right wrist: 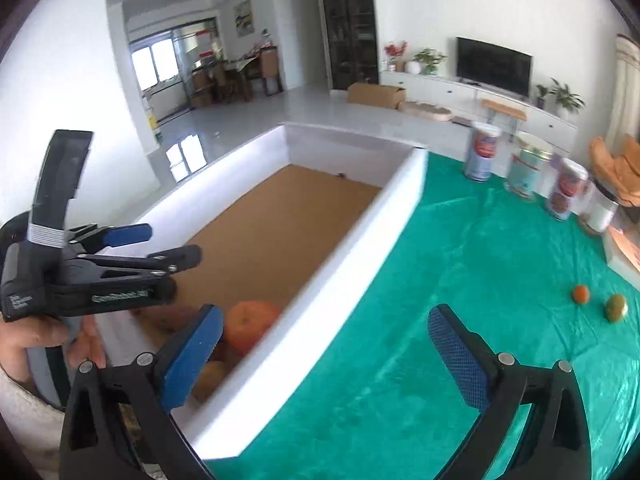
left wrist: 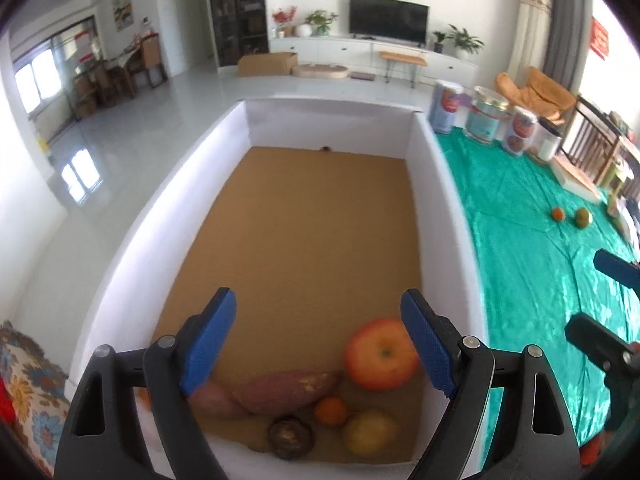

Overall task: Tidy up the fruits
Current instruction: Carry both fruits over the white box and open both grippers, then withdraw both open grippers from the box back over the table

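**Fruit sorting into a white-walled box: both grippers empty, two fruits left on the cloth**

Left wrist view. The left gripper (left wrist: 322, 340) hung over the near end of the box (left wrist: 448, 208), jaws spread wide and holding nothing. Below it on the brown floor lay a large orange-red fruit (left wrist: 380, 354), two sweet potatoes (left wrist: 286, 392), a small orange (left wrist: 331, 411), a yellowish fruit (left wrist: 370, 432) and a dark round fruit (left wrist: 290, 438). Two loose fruits, an orange one (left wrist: 558, 213) and a greenish one (left wrist: 583, 216), sat well apart from the box on the green cloth (left wrist: 532, 272). Only this view showed the full contents of the box.

Right wrist view. The right gripper (right wrist: 324, 350) was likewise wide and empty, over the cloth just beside the box wall. The loose orange fruit (right wrist: 581, 293) and greenish fruit (right wrist: 615, 307) lay ahead to its right, near each other; whether they touched could not be told. Only this view showed the left gripper from the side, with the hand (right wrist: 44, 340) gripping it.

Handling judgement. The loose fruits looked small, light, round and firm, likely to roll on the slick cloth; a grip across the widest part, with moderate pressure, would suit
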A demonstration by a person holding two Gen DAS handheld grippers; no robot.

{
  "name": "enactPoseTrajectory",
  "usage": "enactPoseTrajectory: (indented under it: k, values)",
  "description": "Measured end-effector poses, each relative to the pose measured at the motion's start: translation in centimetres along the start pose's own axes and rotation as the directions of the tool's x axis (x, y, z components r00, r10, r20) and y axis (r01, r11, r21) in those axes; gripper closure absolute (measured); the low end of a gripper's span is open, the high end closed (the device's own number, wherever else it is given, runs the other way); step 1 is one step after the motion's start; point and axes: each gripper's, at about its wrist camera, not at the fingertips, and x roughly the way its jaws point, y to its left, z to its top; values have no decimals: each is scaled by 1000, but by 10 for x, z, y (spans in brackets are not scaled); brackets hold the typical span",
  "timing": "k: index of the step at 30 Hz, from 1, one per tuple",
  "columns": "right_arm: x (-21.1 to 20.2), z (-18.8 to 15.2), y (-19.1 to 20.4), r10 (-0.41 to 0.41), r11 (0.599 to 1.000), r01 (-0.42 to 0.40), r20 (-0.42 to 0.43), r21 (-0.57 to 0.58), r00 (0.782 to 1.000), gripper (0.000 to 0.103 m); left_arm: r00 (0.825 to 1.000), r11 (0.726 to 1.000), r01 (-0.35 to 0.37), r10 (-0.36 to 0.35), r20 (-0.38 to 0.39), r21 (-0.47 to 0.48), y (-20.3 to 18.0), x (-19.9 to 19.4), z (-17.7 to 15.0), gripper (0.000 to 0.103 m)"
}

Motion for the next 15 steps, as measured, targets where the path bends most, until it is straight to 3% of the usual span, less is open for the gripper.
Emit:
enactPoseTrajectory:
  k: [3,7,12,15]
  values:
    - [0,-37,-78,-178,978,180,-27,102,984,0,999,997,52,-51,-9,65,-42,8,9,17]
    - [-6,-102,-167,-431,880,450,-147,149,890,0,996,993,83,-80,-39,81,-81,25,9,17]
    - [-38,-150,-232,-514,793,553,-209,254,832,0,996,992,57,-49,-81,109,-107,42,-3,17]
    - [-49,-168,-250,-482,771,538,-239,341,843,0,995,989,9,6,-98,146,-115,53,-10,17]
